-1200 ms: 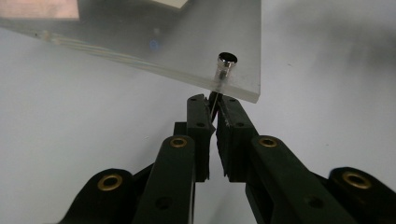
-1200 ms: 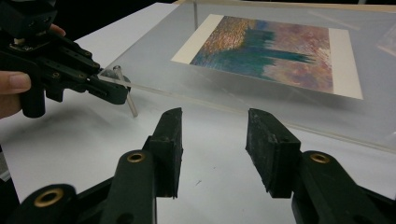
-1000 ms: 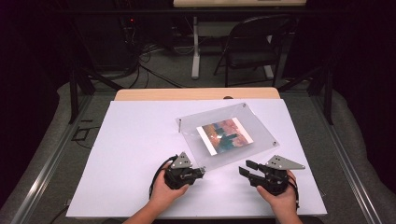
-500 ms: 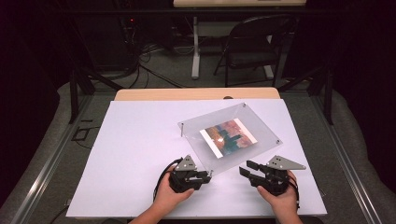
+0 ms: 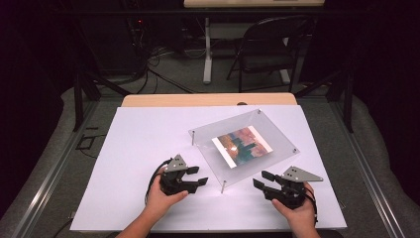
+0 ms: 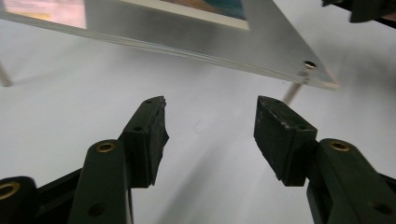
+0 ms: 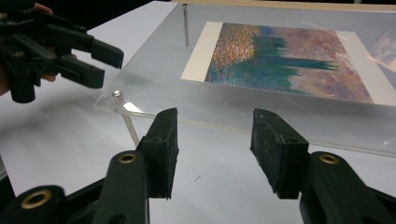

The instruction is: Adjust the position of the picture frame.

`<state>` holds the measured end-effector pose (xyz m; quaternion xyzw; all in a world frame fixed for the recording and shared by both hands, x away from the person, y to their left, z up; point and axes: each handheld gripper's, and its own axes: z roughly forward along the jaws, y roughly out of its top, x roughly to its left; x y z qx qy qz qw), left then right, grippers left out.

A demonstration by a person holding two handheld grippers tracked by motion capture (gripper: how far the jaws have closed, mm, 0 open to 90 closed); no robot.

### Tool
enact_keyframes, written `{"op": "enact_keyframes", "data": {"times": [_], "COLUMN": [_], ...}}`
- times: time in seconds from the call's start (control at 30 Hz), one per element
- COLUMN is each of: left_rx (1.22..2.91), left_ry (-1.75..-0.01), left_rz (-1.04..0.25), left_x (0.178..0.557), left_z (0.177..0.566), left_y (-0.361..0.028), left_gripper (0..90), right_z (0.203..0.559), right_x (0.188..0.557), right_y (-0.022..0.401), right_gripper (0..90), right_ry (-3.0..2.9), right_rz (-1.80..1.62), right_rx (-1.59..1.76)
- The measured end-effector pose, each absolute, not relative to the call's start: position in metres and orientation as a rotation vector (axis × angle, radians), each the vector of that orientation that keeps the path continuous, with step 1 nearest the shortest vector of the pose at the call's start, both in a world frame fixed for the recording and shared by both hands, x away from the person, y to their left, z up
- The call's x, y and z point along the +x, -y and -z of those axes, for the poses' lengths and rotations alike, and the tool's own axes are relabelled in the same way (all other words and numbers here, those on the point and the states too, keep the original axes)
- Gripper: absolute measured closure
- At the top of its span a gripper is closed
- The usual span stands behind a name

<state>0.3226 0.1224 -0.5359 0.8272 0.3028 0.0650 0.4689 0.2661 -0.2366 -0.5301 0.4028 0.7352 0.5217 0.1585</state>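
Note:
A clear acrylic frame [image 5: 270,136] on thin metal legs stands on the white table [image 5: 138,144], with a colourful print [image 5: 242,146] sandwiched in it. My left gripper [image 5: 199,178] is open just left of the frame's near corner post [image 5: 223,186]. In the left gripper view that corner [image 6: 309,65] lies ahead and to the right of the open left gripper [image 6: 210,126]. My right gripper [image 5: 262,179] is open, right of the same corner, pointing at the frame's near edge. The right gripper view has the print [image 7: 289,60] ahead of the right gripper [image 7: 215,140] and the left gripper [image 7: 95,63] at upper left.
A wooden table edge [image 5: 208,100] runs behind the white sheet. A folding chair [image 5: 270,44] and cables [image 5: 163,64] sit on the floor beyond. Bare white surface spreads to the left of the frame.
My left gripper has moved right and a little forward, closer to the frame's near corner. The right gripper has barely shifted.

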Motion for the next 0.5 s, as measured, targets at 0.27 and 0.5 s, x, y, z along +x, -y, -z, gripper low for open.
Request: {"op": "enact_keyframes", "data": {"times": [0.27,0.5], "left_rx": [2.014,1.971], "left_ry": [-0.824,-0.913], "left_rz": [-0.28,-0.312], "left_x": [0.36,0.393], "left_z": [0.534,0.539], "left_y": [-0.146,-0.149], "left_gripper": [44.2,48.5], "right_z": [0.53,0.531], "right_x": [0.265,0.265], "right_y": [0.235,0.235], "right_gripper": [48.8,49.7], "right_ry": [-2.089,-2.102], "right_rz": [-1.491,-1.484], "right_rx": [1.147,1.15]}}
